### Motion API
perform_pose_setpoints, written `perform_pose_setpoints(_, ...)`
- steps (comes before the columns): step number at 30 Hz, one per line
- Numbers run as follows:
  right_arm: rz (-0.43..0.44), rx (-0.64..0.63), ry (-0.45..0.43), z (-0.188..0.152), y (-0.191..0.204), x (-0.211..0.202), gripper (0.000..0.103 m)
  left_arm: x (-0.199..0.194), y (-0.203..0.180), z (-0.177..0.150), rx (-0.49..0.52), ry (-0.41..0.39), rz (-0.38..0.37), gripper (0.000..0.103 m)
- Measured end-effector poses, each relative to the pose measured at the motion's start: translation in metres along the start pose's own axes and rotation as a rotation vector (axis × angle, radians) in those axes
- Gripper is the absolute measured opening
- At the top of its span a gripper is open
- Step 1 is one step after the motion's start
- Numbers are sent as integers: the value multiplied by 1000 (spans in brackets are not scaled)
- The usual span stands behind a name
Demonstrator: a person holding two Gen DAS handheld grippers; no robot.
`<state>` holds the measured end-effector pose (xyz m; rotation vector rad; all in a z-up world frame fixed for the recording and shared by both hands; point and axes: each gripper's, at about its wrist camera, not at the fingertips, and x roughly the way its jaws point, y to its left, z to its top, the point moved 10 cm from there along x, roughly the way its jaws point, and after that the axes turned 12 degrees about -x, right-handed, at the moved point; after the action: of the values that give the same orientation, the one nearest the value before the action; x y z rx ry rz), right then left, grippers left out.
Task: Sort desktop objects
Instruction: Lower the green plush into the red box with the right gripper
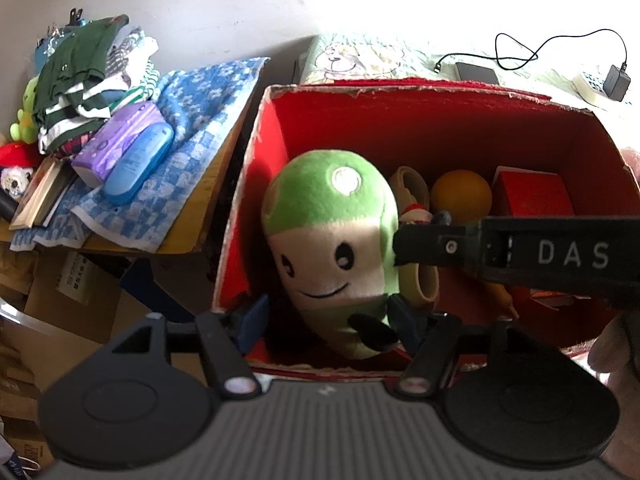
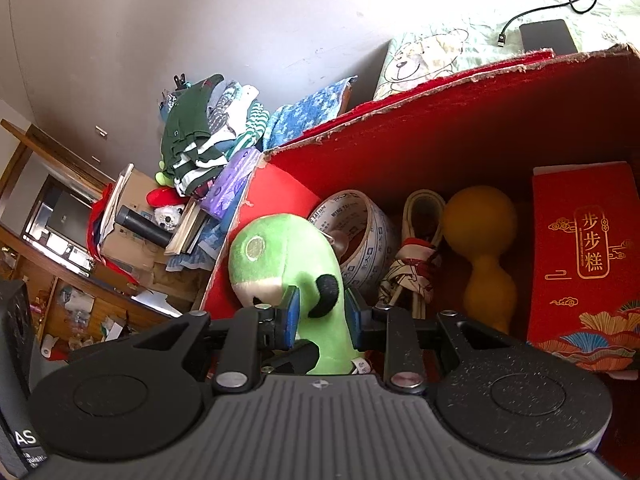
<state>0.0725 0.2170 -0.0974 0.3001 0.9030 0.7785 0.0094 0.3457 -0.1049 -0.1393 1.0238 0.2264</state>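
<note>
A green and white plush toy [image 1: 332, 240] with a smiling face stands tilted inside the red cardboard box [image 1: 400, 88]. My right gripper [image 2: 322, 312] is shut on the plush toy [image 2: 296, 264], its blue pads squeezing the green body. In the left wrist view the right gripper [image 1: 404, 244] reaches in from the right to the plush's side. My left gripper [image 1: 328, 320] is open, its blue fingers spread on either side of the plush's lower end. Also in the box [image 2: 440, 92] are a tape roll [image 2: 356, 232], an orange gourd-shaped toy [image 2: 480, 240] and a red carton [image 2: 584, 264].
Left of the box, a blue checked towel [image 1: 192, 128] holds a blue case [image 1: 138, 168], a purple pack [image 1: 116, 140] and a pile of clothes [image 1: 84, 76]. A phone [image 1: 476, 72] and a charger cable lie behind the box. A hand [image 1: 616, 344] shows at the right edge.
</note>
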Motion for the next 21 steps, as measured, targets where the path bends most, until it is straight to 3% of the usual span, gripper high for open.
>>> perform_pose_setpoints(21,-56,2,-33,-4,3,-8,29,-16,-4,1,20,-44,-26,79)
